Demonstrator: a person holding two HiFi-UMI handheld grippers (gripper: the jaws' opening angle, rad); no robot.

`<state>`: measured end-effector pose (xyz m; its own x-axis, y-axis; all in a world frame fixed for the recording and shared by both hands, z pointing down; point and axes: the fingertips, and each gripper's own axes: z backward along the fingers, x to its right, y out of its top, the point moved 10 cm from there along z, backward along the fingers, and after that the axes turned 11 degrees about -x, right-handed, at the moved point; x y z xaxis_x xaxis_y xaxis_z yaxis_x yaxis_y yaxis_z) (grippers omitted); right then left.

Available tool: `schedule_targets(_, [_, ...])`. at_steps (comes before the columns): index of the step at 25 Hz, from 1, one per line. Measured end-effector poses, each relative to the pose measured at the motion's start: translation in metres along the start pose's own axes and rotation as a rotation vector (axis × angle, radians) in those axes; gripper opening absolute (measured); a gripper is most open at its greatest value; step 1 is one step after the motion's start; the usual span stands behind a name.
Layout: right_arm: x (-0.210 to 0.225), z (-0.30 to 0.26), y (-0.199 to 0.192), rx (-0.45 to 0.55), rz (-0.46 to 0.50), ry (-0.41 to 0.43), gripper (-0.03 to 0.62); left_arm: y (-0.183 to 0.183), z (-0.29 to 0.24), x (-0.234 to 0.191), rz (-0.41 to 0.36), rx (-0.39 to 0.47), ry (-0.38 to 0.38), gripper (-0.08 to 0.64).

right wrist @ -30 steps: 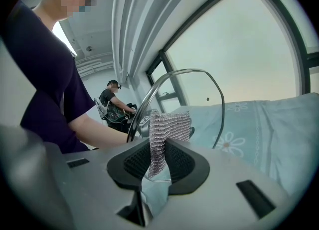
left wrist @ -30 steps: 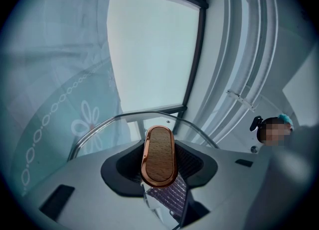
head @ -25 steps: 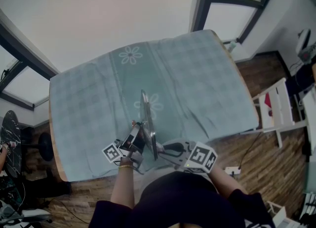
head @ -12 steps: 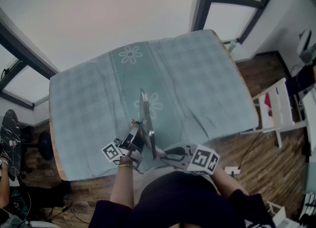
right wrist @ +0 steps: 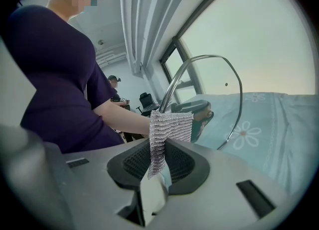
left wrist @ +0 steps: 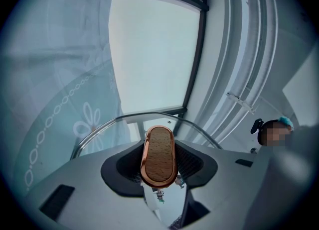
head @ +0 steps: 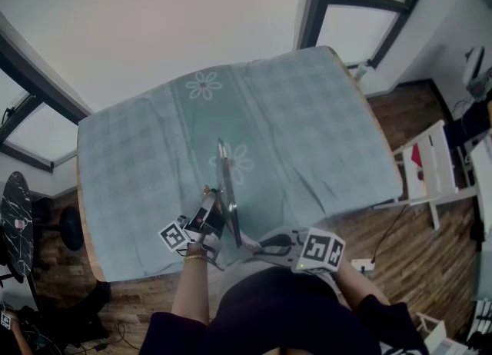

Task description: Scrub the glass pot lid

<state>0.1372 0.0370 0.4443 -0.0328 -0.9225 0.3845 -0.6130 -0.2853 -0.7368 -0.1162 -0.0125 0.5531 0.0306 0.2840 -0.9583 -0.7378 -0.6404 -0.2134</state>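
Note:
I hold the glass pot lid (head: 226, 192) upright on its edge above the teal tablecloth (head: 307, 131); the head view sees it edge-on. My left gripper (head: 211, 219) is shut on the lid's wooden handle (left wrist: 158, 155), which has a copper rim. The lid's metal rim (left wrist: 144, 116) arcs just beyond it. My right gripper (head: 258, 244) is shut on a silver mesh scrubbing cloth (right wrist: 163, 137). The cloth's upper end stands against the lid's rim (right wrist: 172, 87) near the handle. Through the glass (right wrist: 219, 104) I see the flower-print cloth.
The table (head: 91, 246) fills the middle, its front edge close to my body. A white chair (head: 430, 169) stands to the right on the wooden floor, with a power strip (head: 361, 266) nearer me. Windows line the far wall. Another person (right wrist: 115, 82) sits far behind.
My right gripper with the mesh cloth has slid a little toward my body along the lid's side. The left gripper and the lid have stayed where they were.

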Motion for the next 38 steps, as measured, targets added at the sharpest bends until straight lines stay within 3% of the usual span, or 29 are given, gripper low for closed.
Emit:
schedule_targets(9, [0.008,0.021,-0.004,0.003,-0.035,-0.064,0.081,0.002,0.005,-0.002,0.015,-0.009,-0.036,0.167])
schedule_targets(19, [0.054,0.021,0.021,0.090,-0.074,-0.318,0.081,0.007,0.012,-0.005,0.041,-0.042,-0.079,0.167])
schedule_targets(25, [0.094,-0.005,0.030,0.107,-0.105,-0.416,0.081,0.013,0.015,-0.010,0.053,-0.057,-0.101,0.167])
schedule_targets(38, [0.135,-0.042,0.043,0.133,-0.177,-0.487,0.081,0.018,0.022,-0.014,0.077,-0.068,-0.133,0.167])
